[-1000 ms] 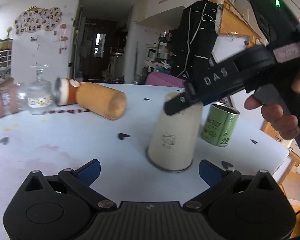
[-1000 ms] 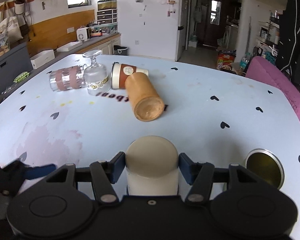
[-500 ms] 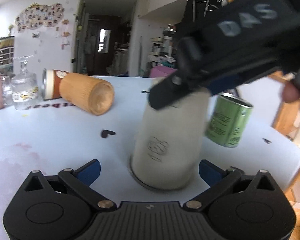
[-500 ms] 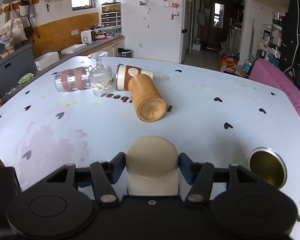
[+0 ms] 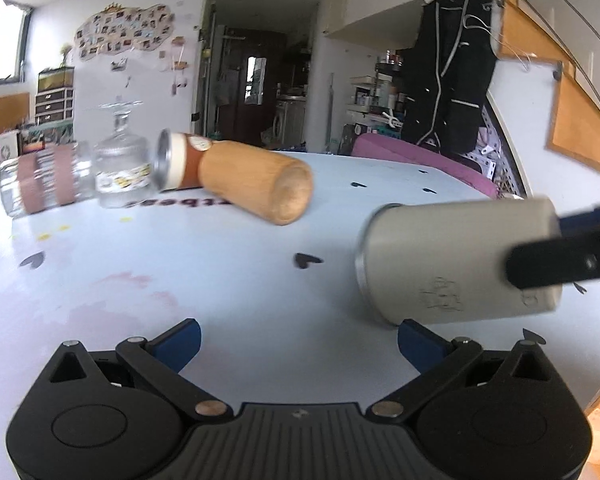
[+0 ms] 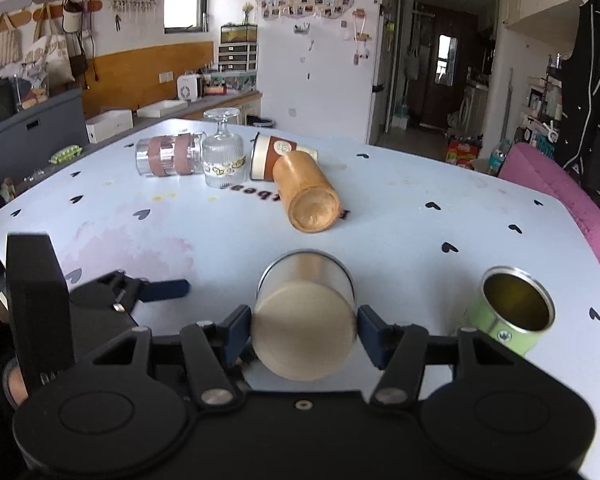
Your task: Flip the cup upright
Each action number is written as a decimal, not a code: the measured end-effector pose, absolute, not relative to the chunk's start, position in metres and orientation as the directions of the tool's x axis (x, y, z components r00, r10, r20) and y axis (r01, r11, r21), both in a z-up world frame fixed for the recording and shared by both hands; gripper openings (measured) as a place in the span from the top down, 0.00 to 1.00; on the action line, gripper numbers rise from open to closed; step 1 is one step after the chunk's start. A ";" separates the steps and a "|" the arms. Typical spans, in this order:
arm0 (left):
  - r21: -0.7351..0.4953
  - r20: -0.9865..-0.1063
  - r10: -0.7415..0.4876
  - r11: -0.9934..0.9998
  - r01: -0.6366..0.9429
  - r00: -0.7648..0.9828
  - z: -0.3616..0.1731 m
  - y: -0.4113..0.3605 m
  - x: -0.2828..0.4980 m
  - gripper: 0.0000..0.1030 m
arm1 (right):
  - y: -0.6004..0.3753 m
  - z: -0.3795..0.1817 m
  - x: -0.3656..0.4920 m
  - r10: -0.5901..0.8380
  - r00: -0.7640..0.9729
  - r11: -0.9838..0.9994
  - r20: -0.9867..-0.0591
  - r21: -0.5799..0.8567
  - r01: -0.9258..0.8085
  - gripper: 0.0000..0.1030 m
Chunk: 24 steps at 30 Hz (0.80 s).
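My right gripper (image 6: 304, 330) is shut on the base end of a cream metal cup (image 6: 302, 336) and holds it above the table, tipped onto its side, its steel rim pointing away from me. In the left wrist view the cream cup (image 5: 456, 260) hangs nearly level at the right, rim to the left, with the right gripper's fingers (image 5: 556, 260) on it. My left gripper (image 5: 298, 338) is open and empty, low over the pale blue table (image 5: 180, 264), just left of the cup.
A wooden cup (image 6: 308, 196), a brown paper cup (image 6: 272, 156), an upturned stemmed glass (image 6: 222, 160) and a banded glass (image 6: 168, 156) lie at the table's far side. A green tin (image 6: 508, 316) stands upright at the right, near the table edge.
The cream cup stood upside down on the table; my right gripper has lifted it and turned it onto its side. The left gripper has drawn back to the left.
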State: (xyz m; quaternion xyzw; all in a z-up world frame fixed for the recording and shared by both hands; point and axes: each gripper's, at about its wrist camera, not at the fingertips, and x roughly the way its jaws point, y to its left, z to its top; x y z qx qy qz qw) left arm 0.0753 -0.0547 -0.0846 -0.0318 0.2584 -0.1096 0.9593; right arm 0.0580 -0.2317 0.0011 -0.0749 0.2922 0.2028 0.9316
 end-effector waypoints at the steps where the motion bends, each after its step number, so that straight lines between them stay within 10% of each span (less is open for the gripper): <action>1: -0.140 -0.488 -0.236 0.971 0.192 0.841 -0.083 -0.048 0.073 0.00 | -0.234 0.000 0.056 0.335 0.748 0.908 -0.573 -0.017 -0.419 0.43; 17: -0.720 -0.494 -0.684 0.668 0.189 0.536 -0.071 -0.038 0.101 0.23 | -0.244 -0.053 0.024 0.311 0.755 0.932 -0.578 0.031 -0.360 0.43; 24: -0.744 -0.499 -0.683 0.653 0.140 0.534 -0.079 -0.064 0.119 0.23 | -0.244 -0.058 0.016 0.294 0.787 0.942 -0.542 0.023 -0.335 0.43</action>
